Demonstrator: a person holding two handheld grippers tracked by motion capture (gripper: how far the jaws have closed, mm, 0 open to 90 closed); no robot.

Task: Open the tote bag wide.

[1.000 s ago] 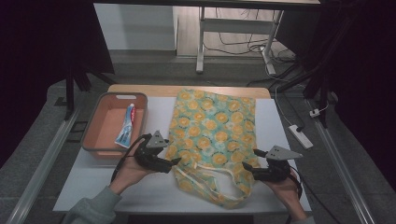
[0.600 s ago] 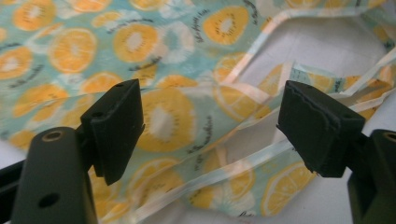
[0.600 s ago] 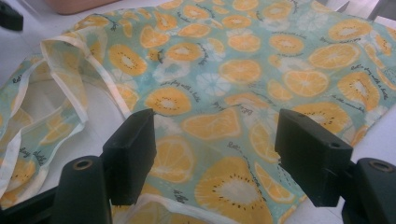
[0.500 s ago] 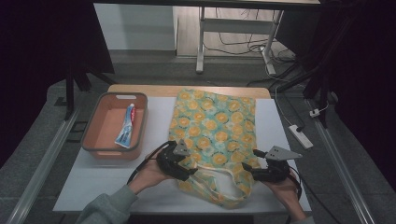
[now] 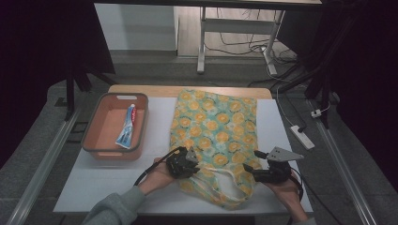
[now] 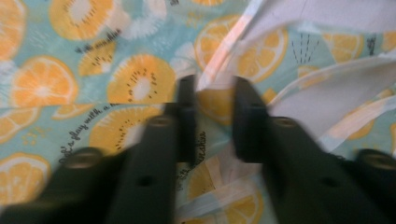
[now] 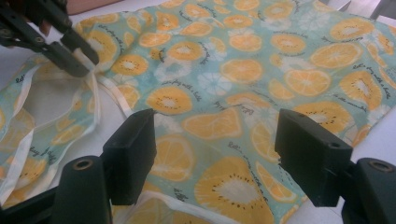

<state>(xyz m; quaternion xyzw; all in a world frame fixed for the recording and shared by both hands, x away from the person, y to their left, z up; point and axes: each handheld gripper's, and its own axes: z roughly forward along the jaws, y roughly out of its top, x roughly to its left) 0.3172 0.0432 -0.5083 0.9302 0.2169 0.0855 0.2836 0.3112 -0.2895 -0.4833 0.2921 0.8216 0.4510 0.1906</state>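
Observation:
A cloth tote bag (image 5: 216,126) printed with orange and kiwi slices lies flat on the white table (image 5: 103,183), its mouth and pale handles (image 5: 225,176) toward me. My left gripper (image 5: 196,164) sits on the bag's near left corner. In the left gripper view its jaws (image 6: 215,93) stand close together with the bag's rim and a handle strap pinched between them. The right gripper view shows the cloth (image 7: 261,70) puckering at the left gripper (image 7: 86,63). My right gripper (image 5: 248,168) (image 7: 215,135) rests wide open just over the bag's near right edge, gripping nothing.
An orange plastic basket (image 5: 110,152) stands at the left of the table and holds a toothpaste tube (image 5: 127,126). A white power strip (image 5: 300,136) lies on the floor to the right. Bare white tabletop runs along the near left.
My left gripper has moved right from the bare table onto the bag's near left corner, and its jaws have come together on the rim. The right gripper has hardly moved.

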